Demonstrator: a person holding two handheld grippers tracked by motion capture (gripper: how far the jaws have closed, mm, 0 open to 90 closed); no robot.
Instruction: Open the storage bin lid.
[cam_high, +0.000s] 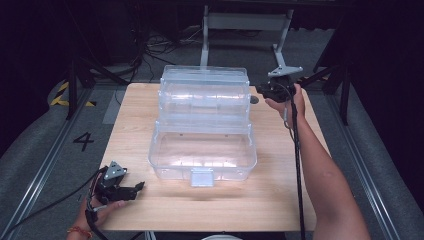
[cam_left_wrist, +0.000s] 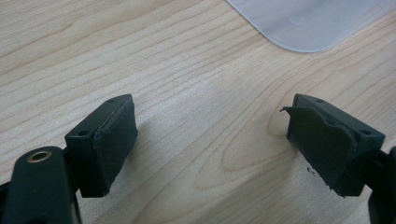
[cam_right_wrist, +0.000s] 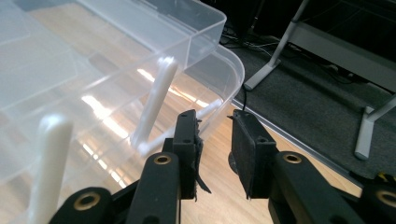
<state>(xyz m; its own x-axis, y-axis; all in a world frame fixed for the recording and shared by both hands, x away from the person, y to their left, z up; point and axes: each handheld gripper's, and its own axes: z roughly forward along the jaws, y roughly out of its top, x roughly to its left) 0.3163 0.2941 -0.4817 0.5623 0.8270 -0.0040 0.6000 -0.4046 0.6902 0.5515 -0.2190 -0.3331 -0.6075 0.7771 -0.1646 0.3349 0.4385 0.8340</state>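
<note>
A clear plastic tiered storage box (cam_high: 202, 165) stands open in the middle of the wooden table (cam_high: 280, 200), its upper trays stepped back and a latch (cam_high: 202, 176) on its front wall. My left gripper (cam_high: 137, 189) rests at the table's near left corner, open, with bare wood between its pads (cam_left_wrist: 210, 135); a corner of the box (cam_left_wrist: 303, 23) lies beyond it. My right gripper (cam_high: 260, 89) hovers at the box's far right corner. Its jaws stand a narrow gap apart (cam_right_wrist: 215, 126) with nothing in them, just beside the clear tray wall (cam_right_wrist: 93, 93) and a white hinge arm (cam_right_wrist: 156, 95).
A small dark round spot (cam_high: 254, 99) sits on the table by the right gripper. A metal frame (cam_high: 245, 22) and cables (cam_high: 150, 45) lie on the floor behind the table. A floor mark "4" (cam_high: 83, 141) is at the left.
</note>
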